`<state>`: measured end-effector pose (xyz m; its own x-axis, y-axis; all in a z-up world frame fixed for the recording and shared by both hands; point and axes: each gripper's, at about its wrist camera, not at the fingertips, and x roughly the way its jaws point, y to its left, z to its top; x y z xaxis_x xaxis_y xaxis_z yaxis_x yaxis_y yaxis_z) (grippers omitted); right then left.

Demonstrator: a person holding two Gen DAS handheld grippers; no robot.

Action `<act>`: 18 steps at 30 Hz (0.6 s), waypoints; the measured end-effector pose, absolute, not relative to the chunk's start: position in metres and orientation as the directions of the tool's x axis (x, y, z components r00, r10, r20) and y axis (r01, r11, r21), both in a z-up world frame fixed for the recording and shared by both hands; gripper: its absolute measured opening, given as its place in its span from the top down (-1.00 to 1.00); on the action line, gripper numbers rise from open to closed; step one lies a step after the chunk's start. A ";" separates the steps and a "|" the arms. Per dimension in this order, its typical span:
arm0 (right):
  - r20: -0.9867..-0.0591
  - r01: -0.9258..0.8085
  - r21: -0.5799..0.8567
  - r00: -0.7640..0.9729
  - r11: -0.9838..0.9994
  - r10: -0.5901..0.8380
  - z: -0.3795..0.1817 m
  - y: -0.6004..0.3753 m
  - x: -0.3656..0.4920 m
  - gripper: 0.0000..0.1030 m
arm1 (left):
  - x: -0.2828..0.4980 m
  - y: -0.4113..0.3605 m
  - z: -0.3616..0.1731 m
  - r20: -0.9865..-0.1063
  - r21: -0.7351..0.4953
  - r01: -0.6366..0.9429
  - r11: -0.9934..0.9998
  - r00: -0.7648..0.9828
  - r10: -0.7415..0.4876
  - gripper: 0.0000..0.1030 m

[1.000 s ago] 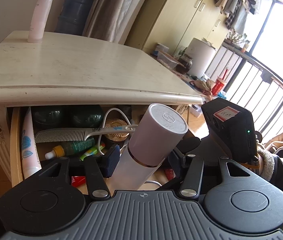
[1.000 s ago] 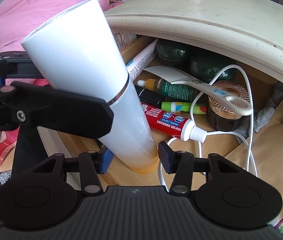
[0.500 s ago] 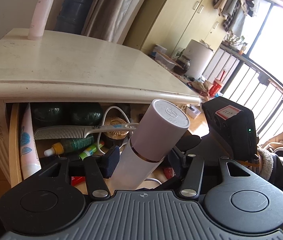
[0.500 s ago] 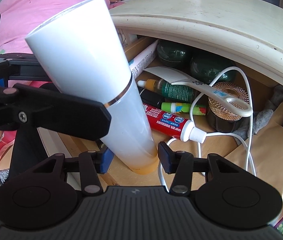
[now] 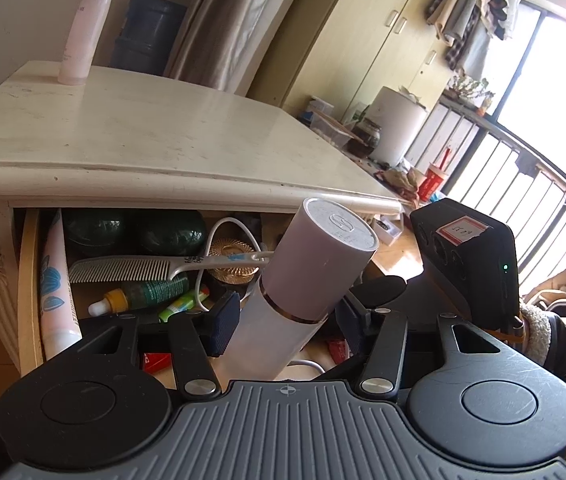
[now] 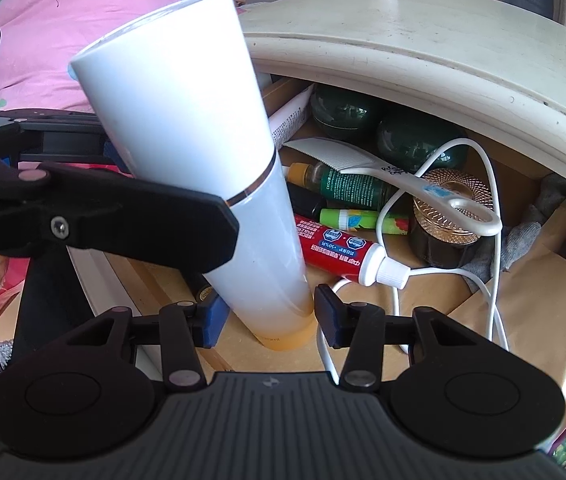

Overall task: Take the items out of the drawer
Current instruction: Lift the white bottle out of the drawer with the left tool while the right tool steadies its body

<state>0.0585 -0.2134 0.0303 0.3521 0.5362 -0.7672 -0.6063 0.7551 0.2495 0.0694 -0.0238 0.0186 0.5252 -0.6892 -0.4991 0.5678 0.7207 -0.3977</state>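
**Gripper state**
- L. gripper – the left gripper [image 5: 285, 316] stood about half open, its blue pads [image 5: 223, 320] set against both sides of the bottle [image 5: 315, 264], just below the metallic band.
- R. gripper – the right gripper [image 6: 267, 320] stood a little narrower. Its pads flanked the amber-tinted base of the same bottle and pressed on it.
- In the right wrist view, one black finger of the L. gripper crossed in front of the bottle at mid-height.

**Task item position**
- The bottle had a frosted white body and a pale cap, and was tilted with the cap end up and away from both cameras.
- It was above the front part of the open drawer [image 5: 27, 280]. Whether its base touched the brown paper lining could not be told.

**Drawer contents (approx. layout)**
- A white comb [image 5: 123, 270] lay across the middle, its handle over a gold-patterned lid [image 6: 443, 216].
- Two dark green jars [image 5: 95, 228] sat at the back.
- A red toothpaste tube [image 6: 335, 248] lay near the front, with its cap next to a white cable [image 6: 491, 240].
- A white-and-pink tube [image 5: 53, 288] lay along the left wall.

**Surroundings**
- A pink bottle [image 5: 83, 28] stood upright at the far edge of the cream dresser top [image 5: 143, 132].
- A person in pink [image 6: 63, 20] was beside the dresser.
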 end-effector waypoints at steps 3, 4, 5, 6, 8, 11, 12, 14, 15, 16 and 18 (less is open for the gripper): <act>-0.766 -0.599 0.247 0.361 0.761 0.533 0.033 -0.217 0.050 0.07 | 0.069 -0.024 0.018 -0.497 -0.394 0.564 0.726 0.533 -0.685 -0.04; -0.765 -0.597 0.247 0.363 0.763 0.531 0.034 -0.218 0.047 0.07 | 0.069 -0.024 0.018 -0.496 -0.392 0.564 0.727 0.536 -0.683 -0.04; -0.765 -0.595 0.247 0.365 0.765 0.530 0.034 -0.219 0.044 0.08 | 0.068 -0.024 0.018 -0.495 -0.389 0.565 0.728 0.538 -0.682 -0.03; -0.765 -0.593 0.247 0.367 0.767 0.530 0.035 -0.221 0.041 0.08 | 0.068 -0.024 0.019 -0.495 -0.386 0.565 0.729 0.540 -0.681 -0.03; -0.764 -0.590 0.246 0.369 0.769 0.529 0.037 -0.224 0.034 0.08 | 0.067 -0.024 0.019 -0.494 -0.382 0.567 0.730 0.542 -0.680 -0.02; -0.761 -0.591 0.242 0.376 0.769 0.528 0.040 -0.227 0.023 0.08 | 0.067 -0.023 0.019 -0.492 -0.382 0.566 0.731 0.545 -0.679 -0.02; -0.760 -0.592 0.240 0.378 0.769 0.529 0.040 -0.228 0.019 0.09 | 0.067 -0.022 0.019 -0.491 -0.383 0.564 0.731 0.546 -0.679 -0.02; -0.757 -0.595 0.236 0.383 0.768 0.529 0.042 -0.231 0.012 0.09 | 0.067 -0.021 0.019 -0.489 -0.384 0.562 0.732 0.548 -0.678 -0.02; -0.756 -0.596 0.234 0.386 0.768 0.529 0.043 -0.233 0.008 0.09 | 0.066 -0.021 0.019 -0.488 -0.384 0.561 0.733 0.550 -0.677 -0.02; -0.755 -0.596 0.232 0.388 0.769 0.529 0.044 -0.235 0.004 0.09 | 0.066 -0.021 0.019 -0.487 -0.383 0.560 0.734 0.552 -0.676 -0.01; -0.752 -0.597 0.228 0.395 0.769 0.529 0.046 -0.238 -0.003 0.09 | 0.065 -0.021 0.019 -0.485 -0.381 0.560 0.735 0.556 -0.675 -0.01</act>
